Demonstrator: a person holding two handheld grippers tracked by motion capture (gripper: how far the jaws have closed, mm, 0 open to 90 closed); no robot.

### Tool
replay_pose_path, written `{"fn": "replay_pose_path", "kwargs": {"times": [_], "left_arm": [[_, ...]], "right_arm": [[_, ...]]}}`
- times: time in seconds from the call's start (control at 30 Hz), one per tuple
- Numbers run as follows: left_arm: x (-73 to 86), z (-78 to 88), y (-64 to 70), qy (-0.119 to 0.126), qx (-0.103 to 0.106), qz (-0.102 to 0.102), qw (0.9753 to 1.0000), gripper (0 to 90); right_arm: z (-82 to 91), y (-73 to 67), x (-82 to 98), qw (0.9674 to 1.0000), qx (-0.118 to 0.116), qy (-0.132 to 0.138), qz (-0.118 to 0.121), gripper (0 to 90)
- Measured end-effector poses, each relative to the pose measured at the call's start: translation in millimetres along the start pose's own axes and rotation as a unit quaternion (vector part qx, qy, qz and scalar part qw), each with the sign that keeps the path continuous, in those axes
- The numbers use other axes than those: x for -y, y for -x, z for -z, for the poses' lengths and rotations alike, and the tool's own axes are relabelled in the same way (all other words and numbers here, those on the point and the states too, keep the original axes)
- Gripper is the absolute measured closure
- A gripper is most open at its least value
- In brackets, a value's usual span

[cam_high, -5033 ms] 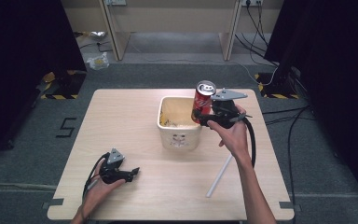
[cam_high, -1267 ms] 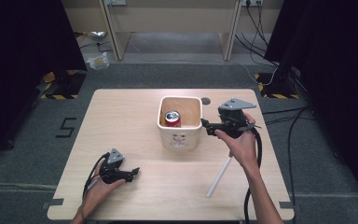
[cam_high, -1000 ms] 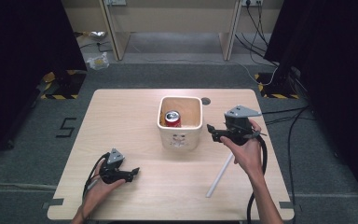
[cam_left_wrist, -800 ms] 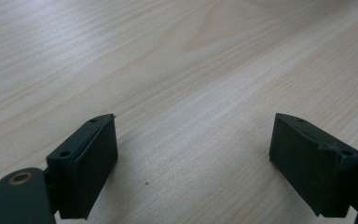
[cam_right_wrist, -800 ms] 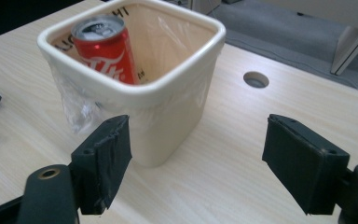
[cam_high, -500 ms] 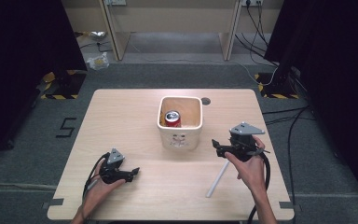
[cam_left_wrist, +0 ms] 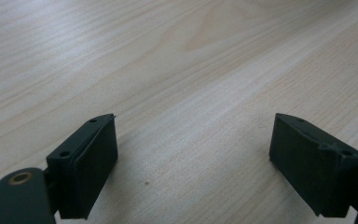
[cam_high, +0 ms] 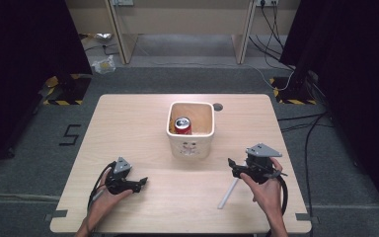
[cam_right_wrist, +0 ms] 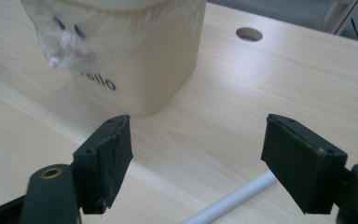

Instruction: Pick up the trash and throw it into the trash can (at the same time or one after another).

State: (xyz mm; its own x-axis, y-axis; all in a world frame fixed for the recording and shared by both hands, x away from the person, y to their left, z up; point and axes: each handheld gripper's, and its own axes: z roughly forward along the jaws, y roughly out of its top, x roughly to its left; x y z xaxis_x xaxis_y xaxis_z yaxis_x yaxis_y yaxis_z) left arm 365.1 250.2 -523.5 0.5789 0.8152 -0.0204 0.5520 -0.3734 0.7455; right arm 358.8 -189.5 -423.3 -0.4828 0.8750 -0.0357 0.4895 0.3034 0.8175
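Observation:
A cream square bin [cam_high: 191,143] with a face and "hello" on its front stands mid-table, and a red can [cam_high: 183,125] stands inside it. My right gripper [cam_high: 231,165] sits low over the table to the bin's near right, open. Its jaws have just closed a little, with nothing between them. In the right gripper view the bin [cam_right_wrist: 135,65] is just beyond the right gripper [cam_right_wrist: 196,154], and a white rod [cam_right_wrist: 233,200] lies below the jaws. My left gripper [cam_high: 143,181] rests at the near left, open over bare wood [cam_left_wrist: 193,154].
The white rod [cam_high: 228,192] lies on the wooden table [cam_high: 128,123] beside the right hand. A round hole [cam_high: 218,106] is in the tabletop behind the bin. Cables trail on the floor at the right.
The can, held over the bin five seconds ago, now sits inside it. My right gripper has moved from beside the bin down toward the near right. The left gripper stayed put.

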Motion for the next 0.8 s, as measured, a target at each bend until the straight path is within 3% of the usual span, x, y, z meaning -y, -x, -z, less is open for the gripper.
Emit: {"fn": "replay_pose_path", "kwargs": {"times": [0.17,0.53,0.8], "left_arm": [[0.0,0.0,0.0,0.000,0.000,0.000,1.0000,14.4],[0.0,-0.1,0.1,0.000,0.000,0.001,1.0000,14.4],[0.0,-0.1,0.1,0.000,0.000,0.001,1.0000,14.4]], "right_arm": [[-9.3,0.7,21.7,0.9996,-0.003,-0.022,-0.016,25.5],[-29.8,-6.0,50.6,0.9973,-0.005,-0.067,-0.029,27.7],[-35.9,-1.2,65.1,0.9954,0.001,-0.077,-0.057,30.3]]}}
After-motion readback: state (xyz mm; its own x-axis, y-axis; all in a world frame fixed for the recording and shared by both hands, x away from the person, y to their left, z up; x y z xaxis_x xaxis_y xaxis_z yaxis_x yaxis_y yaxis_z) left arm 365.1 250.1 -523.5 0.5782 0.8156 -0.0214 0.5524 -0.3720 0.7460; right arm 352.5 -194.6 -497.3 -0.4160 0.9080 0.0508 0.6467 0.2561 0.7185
